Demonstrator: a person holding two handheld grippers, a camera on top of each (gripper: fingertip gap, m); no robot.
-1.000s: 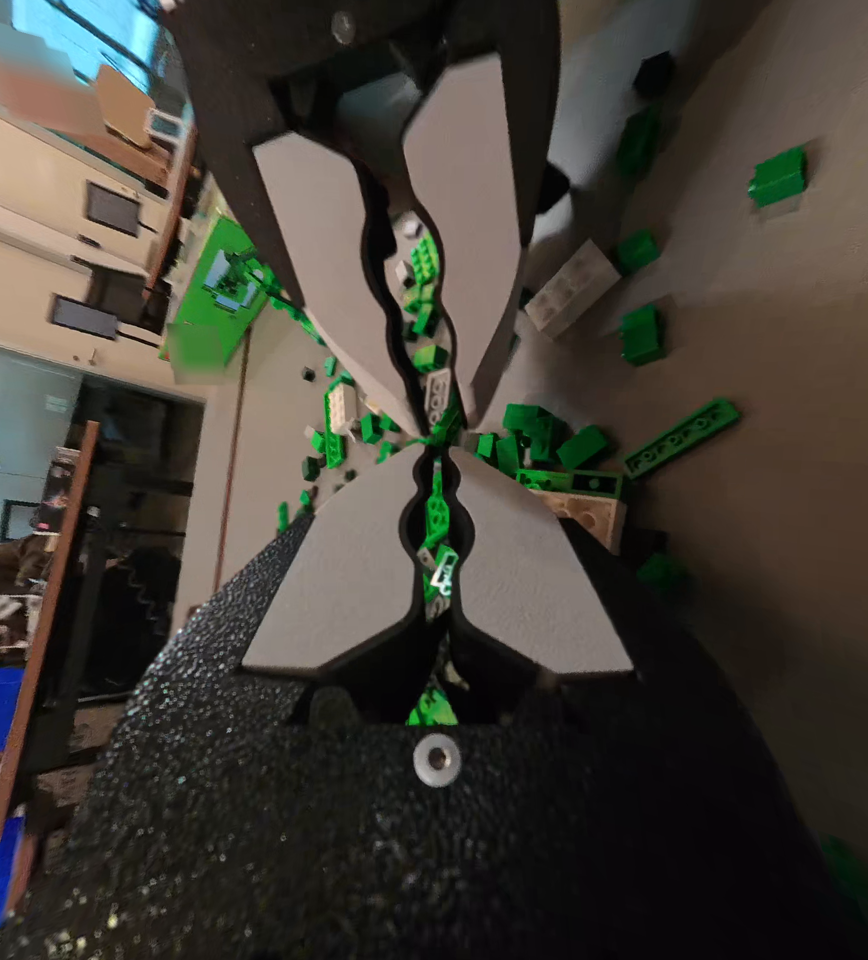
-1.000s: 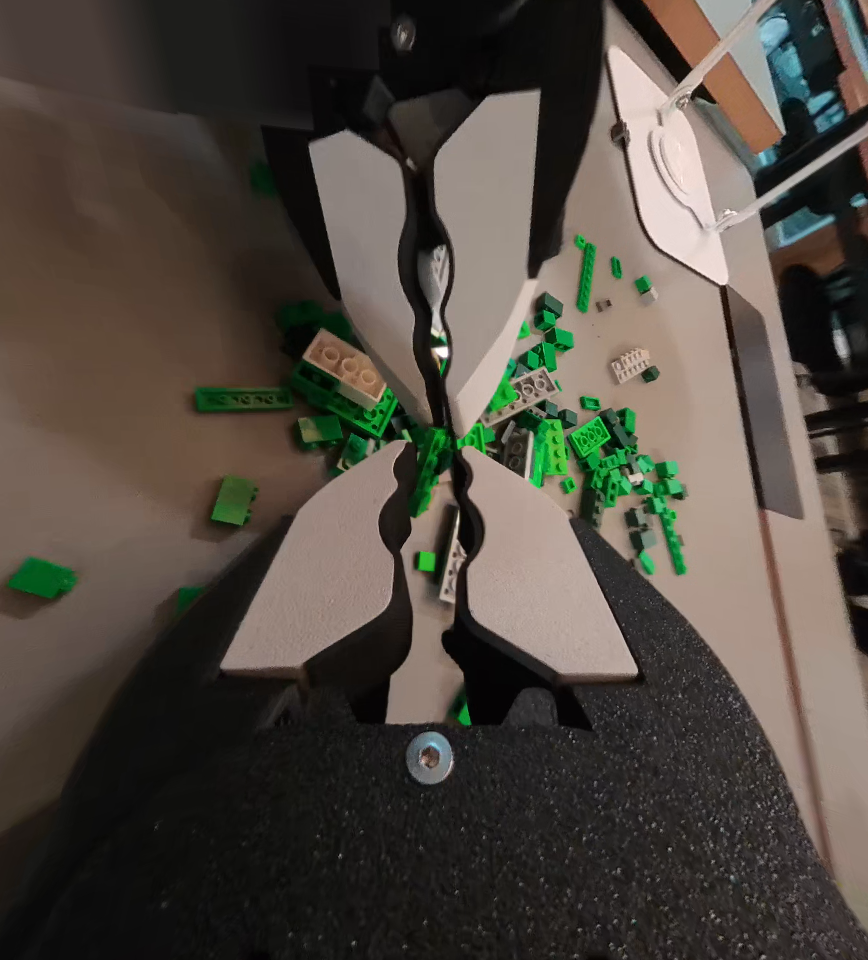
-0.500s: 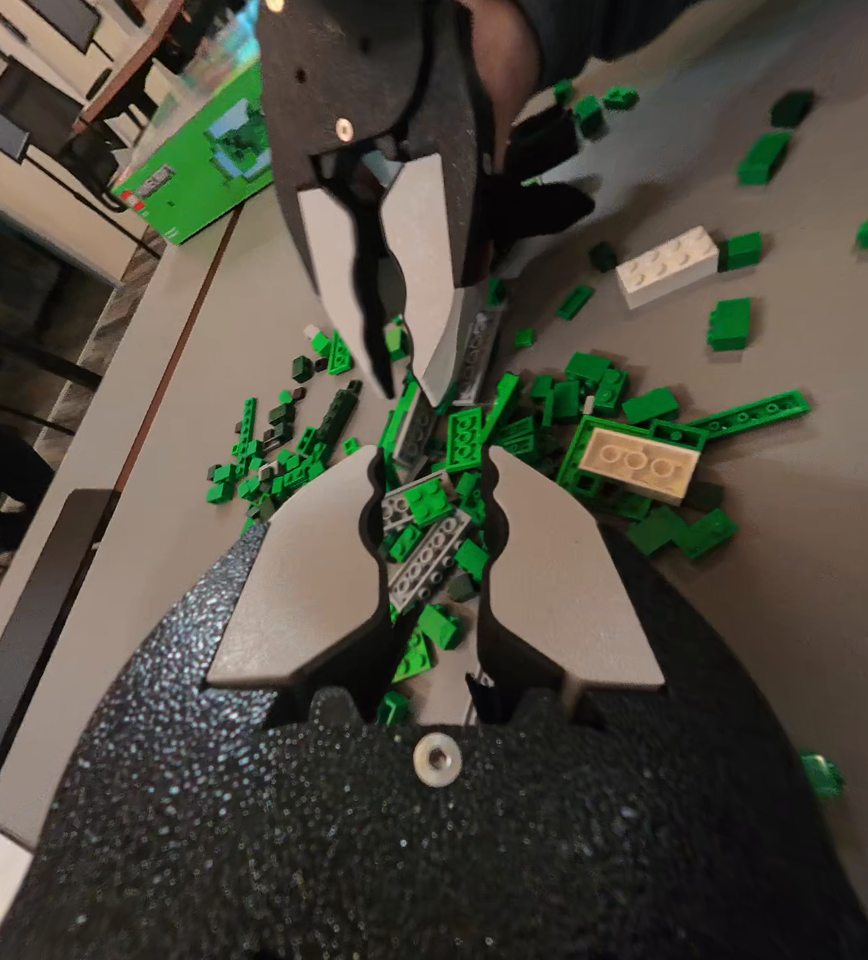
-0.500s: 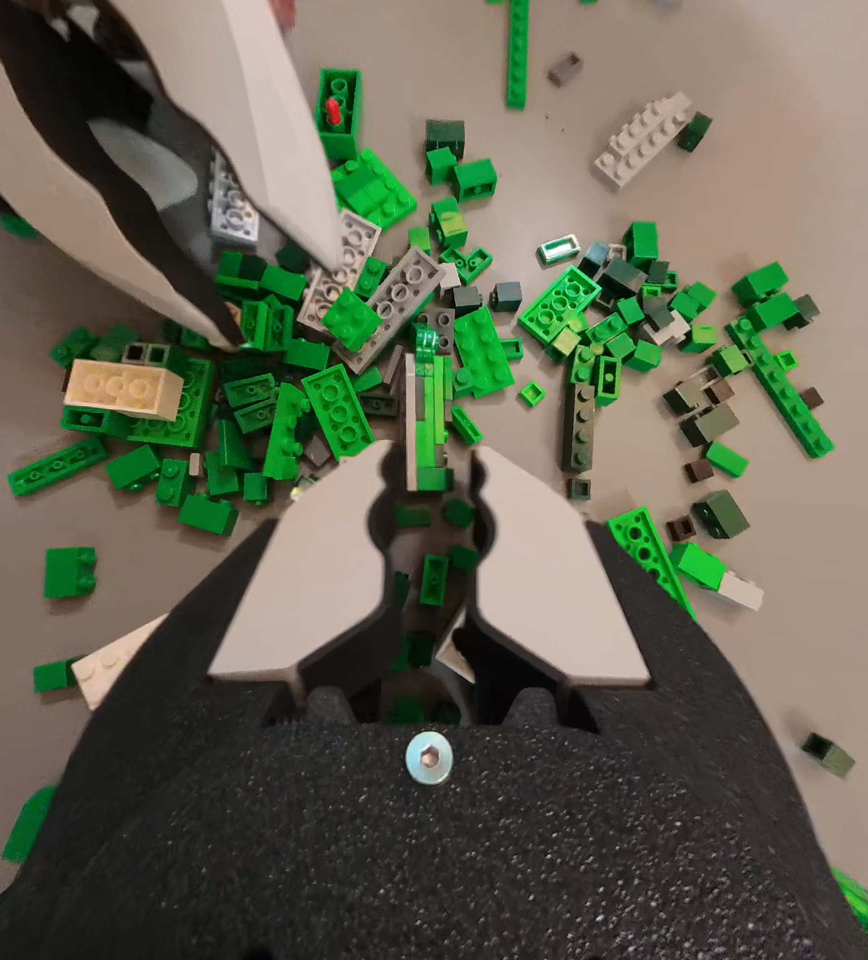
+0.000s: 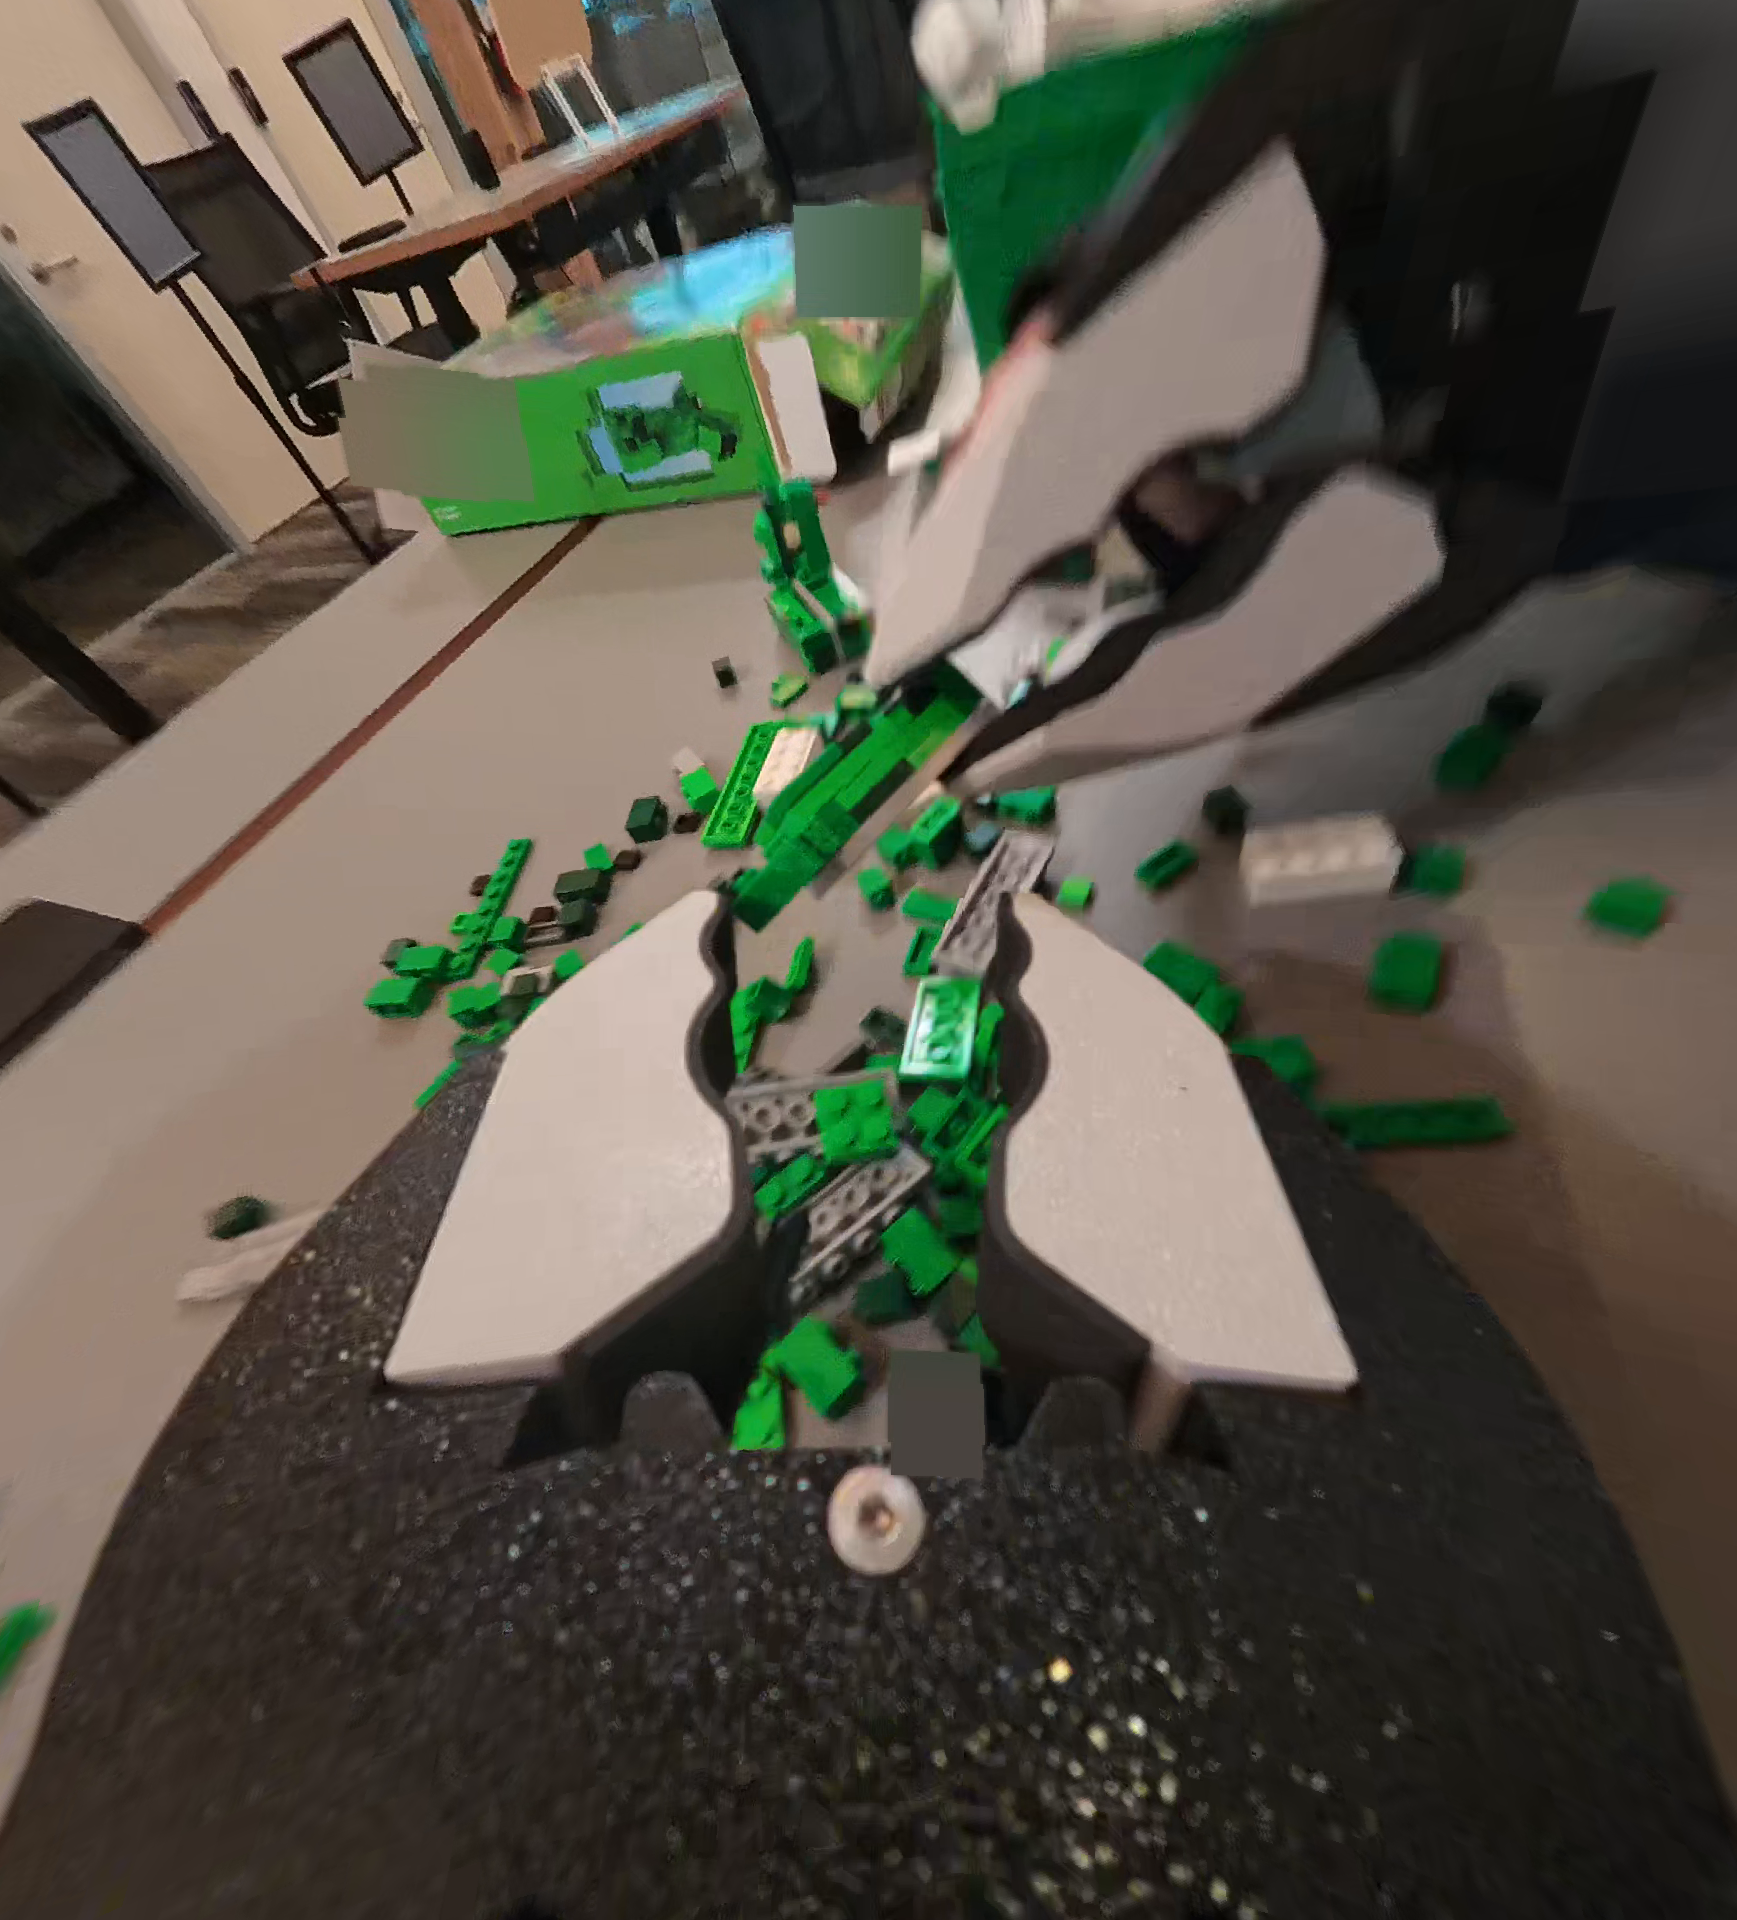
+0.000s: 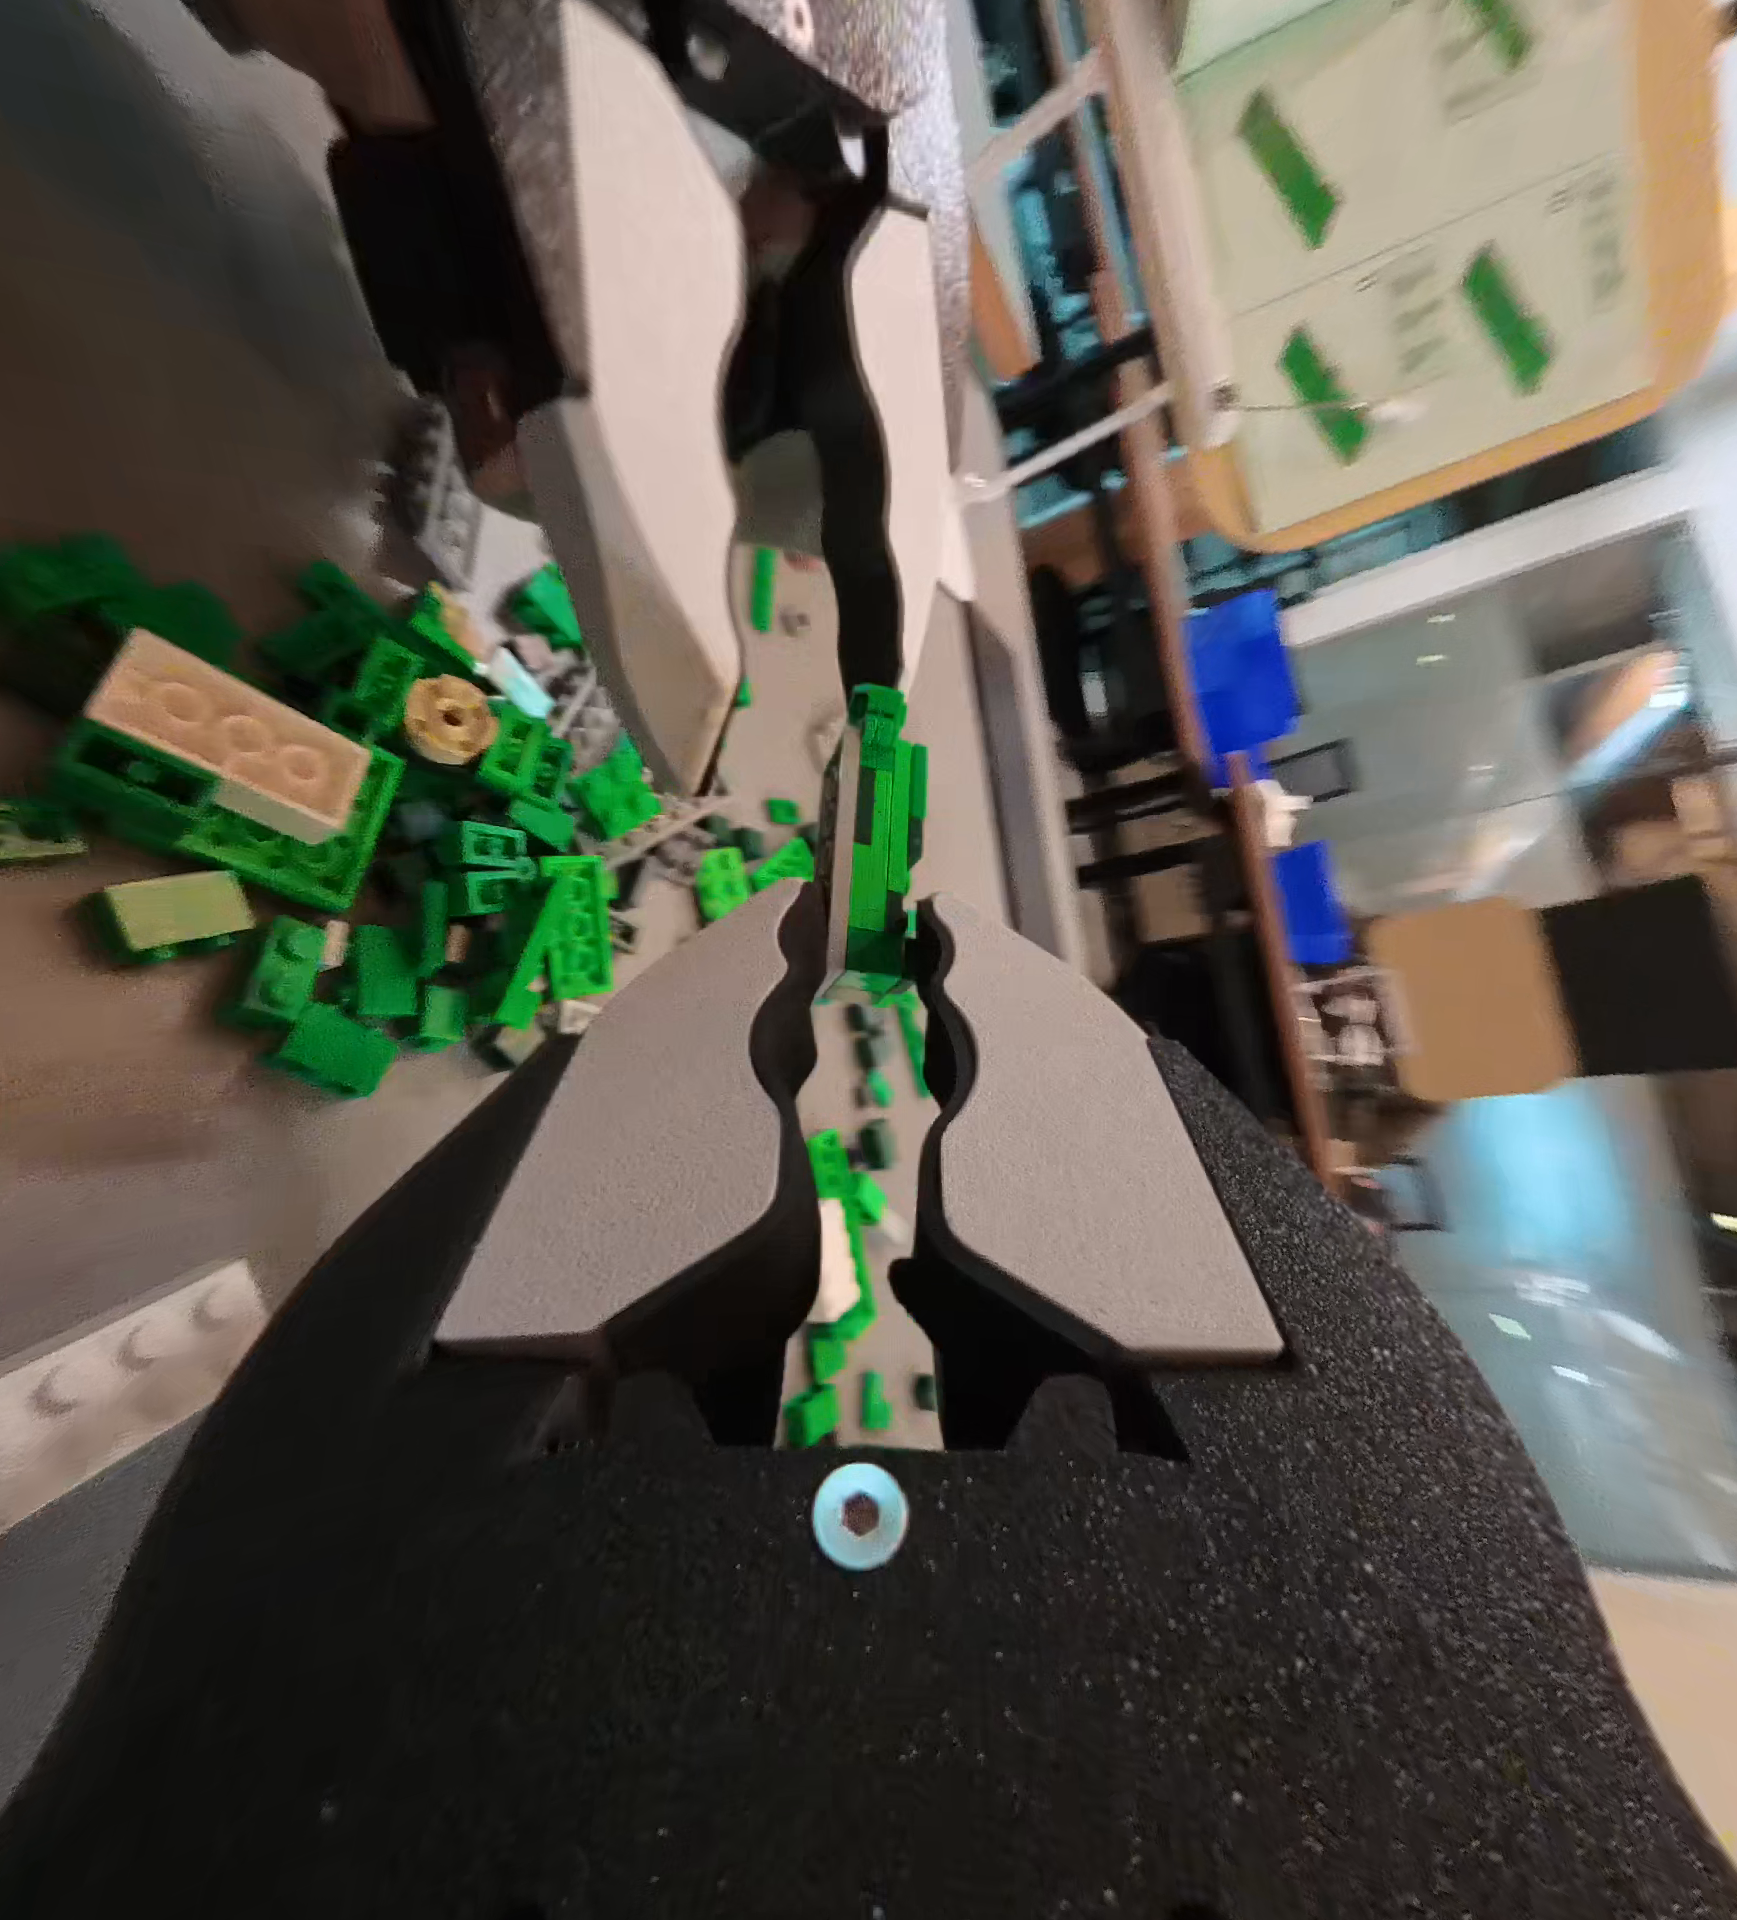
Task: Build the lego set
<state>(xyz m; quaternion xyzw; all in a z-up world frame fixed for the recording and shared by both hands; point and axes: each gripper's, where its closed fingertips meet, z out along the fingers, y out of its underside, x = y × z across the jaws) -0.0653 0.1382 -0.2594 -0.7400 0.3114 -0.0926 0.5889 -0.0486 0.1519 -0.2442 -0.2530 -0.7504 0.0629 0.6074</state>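
Note:
My right gripper [image 6: 869,902] is shut on a green stack of plates [image 6: 872,831], which sticks out edge-on past its fingertips above the table. In the left wrist view the right gripper [image 5: 931,717] comes in from the upper right with the stack [image 5: 822,800] slanting down toward my left gripper [image 5: 864,916]. The left gripper is open and empty, just short of the stack's lower end. Below its fingers lie loose grey plates [image 5: 848,1195] and small green bricks [image 5: 853,1117]. The left gripper's fingers [image 6: 635,468] show large and blurred in the right wrist view.
A pile of loose green bricks [image 6: 490,862] covers the grey table [image 5: 251,1018]. A tan brick [image 6: 220,738] sits on a green plate, a white brick [image 6: 85,1382] lies near. The green set box [image 5: 625,436] stands at the back. A booklet on a clear stand [image 6: 1415,260] is at the right.
Both grippers were shut tip to tip a second ago. The left gripper has opened. The right gripper has closed on the green stack lying in the pile and lifted it, turning it edge-on.

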